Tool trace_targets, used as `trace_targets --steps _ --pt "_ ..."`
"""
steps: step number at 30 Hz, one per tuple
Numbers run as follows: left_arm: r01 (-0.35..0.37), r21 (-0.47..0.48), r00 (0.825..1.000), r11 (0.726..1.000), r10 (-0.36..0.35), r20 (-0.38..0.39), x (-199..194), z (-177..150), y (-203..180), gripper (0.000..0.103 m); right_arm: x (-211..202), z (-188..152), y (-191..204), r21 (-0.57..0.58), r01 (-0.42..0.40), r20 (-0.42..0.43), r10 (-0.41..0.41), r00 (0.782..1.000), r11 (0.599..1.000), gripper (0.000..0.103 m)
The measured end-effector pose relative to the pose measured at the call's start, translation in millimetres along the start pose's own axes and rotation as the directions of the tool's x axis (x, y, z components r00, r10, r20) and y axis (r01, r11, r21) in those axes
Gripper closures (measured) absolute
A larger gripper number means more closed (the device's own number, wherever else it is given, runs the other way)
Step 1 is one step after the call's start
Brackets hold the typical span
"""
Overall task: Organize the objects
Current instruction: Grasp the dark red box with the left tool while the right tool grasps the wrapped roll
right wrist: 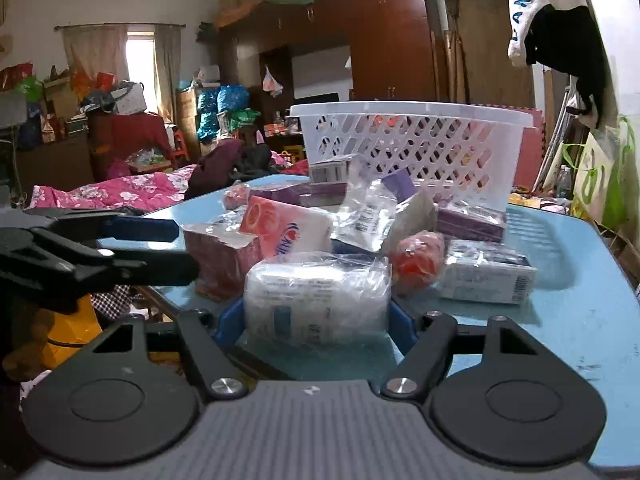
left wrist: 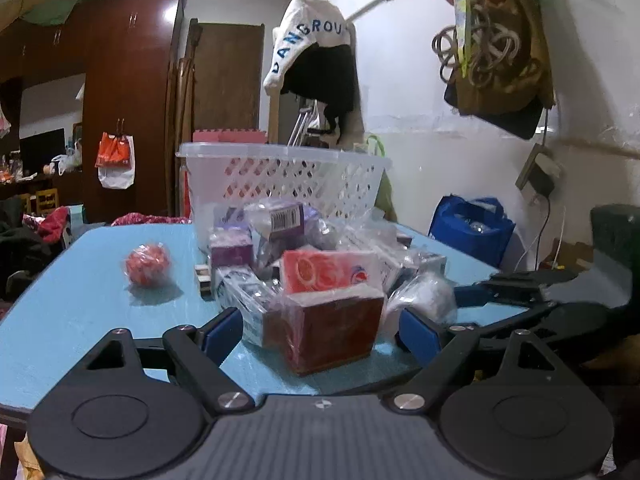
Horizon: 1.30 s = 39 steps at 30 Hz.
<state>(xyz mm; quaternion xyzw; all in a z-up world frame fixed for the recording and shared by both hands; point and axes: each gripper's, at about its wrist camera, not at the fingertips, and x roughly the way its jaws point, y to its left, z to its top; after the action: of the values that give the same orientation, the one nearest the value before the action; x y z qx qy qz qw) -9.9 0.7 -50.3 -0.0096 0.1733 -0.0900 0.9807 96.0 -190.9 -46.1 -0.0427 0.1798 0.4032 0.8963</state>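
Observation:
A pile of wrapped packets lies on the blue table (left wrist: 80,304) in front of a white perforated basket (left wrist: 288,180). My left gripper (left wrist: 322,334) is open, its blue pads either side of a dark red box (left wrist: 332,326) in clear wrap, not touching it. A pink-and-white soap packet (left wrist: 324,270) leans behind the box. My right gripper (right wrist: 316,326) has its pads against both sides of a white packet in clear plastic (right wrist: 316,300). The left gripper also shows in the right wrist view (right wrist: 160,246), beside the red box (right wrist: 222,256).
A red ball (left wrist: 146,266) lies alone on the table's left side. A second red wrapped ball (right wrist: 416,260), purple boxes (right wrist: 470,222) and a white box with a barcode (right wrist: 488,278) sit in the pile. The basket (right wrist: 408,144) stands at the table's far edge.

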Motion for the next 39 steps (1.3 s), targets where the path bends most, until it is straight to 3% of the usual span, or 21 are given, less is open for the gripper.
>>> trace_targets --steps 6,12,13,14,15,25,32,39 --pt "0.001 0.025 0.998 1.0 0.0 -0.056 18.7 -10.0 -17.3 0.015 -22.3 -6.7 -13.0 0.028 0.042 0.031 -0.043 0.999 0.999 0.029" --pt "-0.108 0.054 0.992 0.993 0.111 -0.053 34.4 -12.2 -26.9 0.015 -22.9 -8.9 -19.0 0.036 0.054 0.046 -0.055 0.997 0.998 0.028" --pt "-0.115 0.049 0.992 0.992 0.117 -0.053 35.4 -12.7 -26.2 0.019 -23.1 -9.0 -19.1 0.034 0.055 0.047 -0.056 0.997 0.998 0.028" --pt "-0.122 0.045 0.991 0.991 0.125 -0.048 35.6 -12.7 -25.2 0.023 -22.7 -8.7 -19.3 0.033 0.056 0.047 -0.057 0.997 0.998 0.028" --pt "-0.134 0.05 0.99 0.99 0.137 -0.042 35.5 -13.2 -25.0 0.037 -22.3 -9.2 -19.3 0.033 0.057 0.048 -0.058 0.997 0.998 0.028" --pt "-0.105 0.037 0.993 0.994 0.102 0.061 11.9 -8.3 -18.9 0.038 -27.7 -8.2 -27.0 0.045 0.074 0.069 -0.077 0.995 0.996 0.029" --pt "-0.069 -0.017 0.988 0.997 0.07 0.134 -1.4 27.1 3.4 0.038 -36.6 17.8 -33.2 0.032 0.093 0.131 -0.097 0.987 0.995 0.029" --pt "-0.033 -0.054 0.984 0.998 0.042 0.172 16.6 100.2 35.4 0.038 -21.3 85.8 -35.9 -0.071 0.151 0.206 -0.134 0.969 0.986 0.029"
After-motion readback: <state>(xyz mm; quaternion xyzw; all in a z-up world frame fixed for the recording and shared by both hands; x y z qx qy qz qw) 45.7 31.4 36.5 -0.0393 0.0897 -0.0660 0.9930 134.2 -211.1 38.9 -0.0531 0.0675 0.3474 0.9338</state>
